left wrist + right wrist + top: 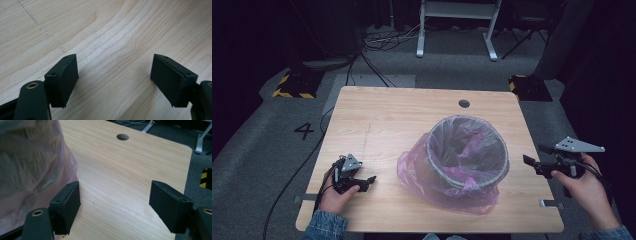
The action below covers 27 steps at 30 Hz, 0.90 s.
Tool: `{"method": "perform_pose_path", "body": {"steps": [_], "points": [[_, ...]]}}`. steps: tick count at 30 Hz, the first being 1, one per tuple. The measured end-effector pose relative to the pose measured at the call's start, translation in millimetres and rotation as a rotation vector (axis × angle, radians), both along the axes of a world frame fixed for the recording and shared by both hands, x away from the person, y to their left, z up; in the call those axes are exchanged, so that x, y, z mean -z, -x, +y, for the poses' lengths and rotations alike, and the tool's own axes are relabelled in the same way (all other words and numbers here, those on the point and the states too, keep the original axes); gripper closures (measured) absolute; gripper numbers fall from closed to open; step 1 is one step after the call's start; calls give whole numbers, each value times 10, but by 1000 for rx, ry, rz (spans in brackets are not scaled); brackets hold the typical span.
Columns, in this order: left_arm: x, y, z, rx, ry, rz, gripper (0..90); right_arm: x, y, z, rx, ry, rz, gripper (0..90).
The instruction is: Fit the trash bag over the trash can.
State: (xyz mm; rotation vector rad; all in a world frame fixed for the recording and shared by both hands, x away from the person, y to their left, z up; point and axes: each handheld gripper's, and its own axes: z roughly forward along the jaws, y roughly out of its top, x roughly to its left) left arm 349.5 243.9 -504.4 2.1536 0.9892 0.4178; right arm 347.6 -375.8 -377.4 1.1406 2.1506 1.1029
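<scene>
Waste bin point(467, 155), lined with a pink bag point(447, 192), stands on the wooden table point(382, 120), right of centre and toward the near edge, the bag draped over its rim and bunched at its base. Left gripper point(367, 180) sits low over bare wood at the near left, jaws wide apart, nothing between them. Right gripper point(532, 164) hovers at the table's right edge just beside the bag point(30, 165), jaws spread wide, empty too.
</scene>
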Motion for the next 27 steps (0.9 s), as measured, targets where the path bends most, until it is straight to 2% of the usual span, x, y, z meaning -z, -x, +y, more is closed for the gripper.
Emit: {"method": "perform_pose_path", "body": {"steps": [4,9,15,20,27], "points": [[0,1,0,1,-1,0,221,158,24,-26,5,9,6,249],[-1,0,1,1,-2,0,221,341,52,-59,22,-17,17,249],[0,0,0,1,-1,0,221,539,89,-101,38,-8,3,244],[0,0,0,1,-1,0,221,691,121,-114,36,-24,0,244],[0,0,0,1,-1,0,221,875,160,-102,46,-9,-16,247]]}}
